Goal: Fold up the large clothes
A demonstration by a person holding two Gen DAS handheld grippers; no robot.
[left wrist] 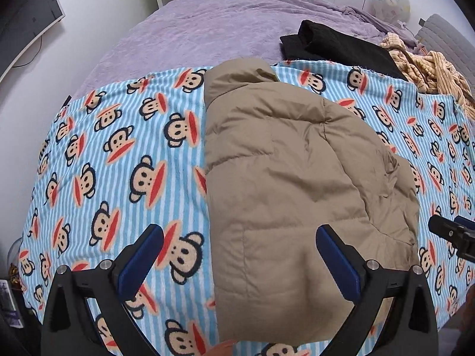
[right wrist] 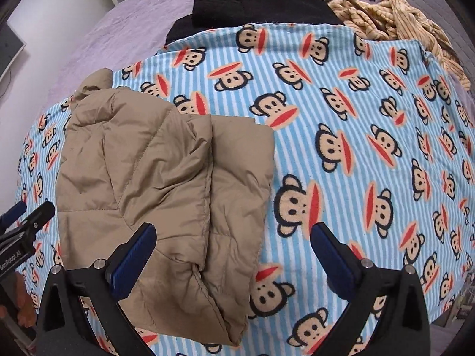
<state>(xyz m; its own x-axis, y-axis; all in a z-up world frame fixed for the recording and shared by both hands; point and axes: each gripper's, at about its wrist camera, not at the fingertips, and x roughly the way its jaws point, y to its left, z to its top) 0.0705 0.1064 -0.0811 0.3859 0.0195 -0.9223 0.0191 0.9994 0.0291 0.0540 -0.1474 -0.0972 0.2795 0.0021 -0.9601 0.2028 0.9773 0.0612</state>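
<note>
Across the bed, over its purple cover, lies a blue-and-white striped blanket printed with cartoon monkey faces, and on that blanket rests the tan puffer jacket, folded lengthwise into a long padded bundle. Seen from the left wrist, the jacket runs from 12 o'clock, where its collar end reaches the blanket's far edge, down to 6 o'clock at the near edge. The left tongs hang released just above its near end, jaws spread wide: the right finger stands over the tan fabric, the left finger over bare blanket at 7 o'clock. Nothing sits between them.

From the right wrist, the same jacket fills the 9 o'clock side, one folded layer lying over another with a seam line running lengthwise. The right tongs are likewise released and wide apart, the left finger over the jacket's right edge, the right finger over the monkey print at 5 o'clock. The other tool's tip shows at 9 o'clock in this view, and the right tool's tip shows at 3 o'clock in the left view.

Beyond the blanket, at 1 o'clock in the left view, a black garment lies folded on the purple cover, touching the blanket's far edge, and a crumpled yellow striped garment lies just beside it at 2 o'clock.
</note>
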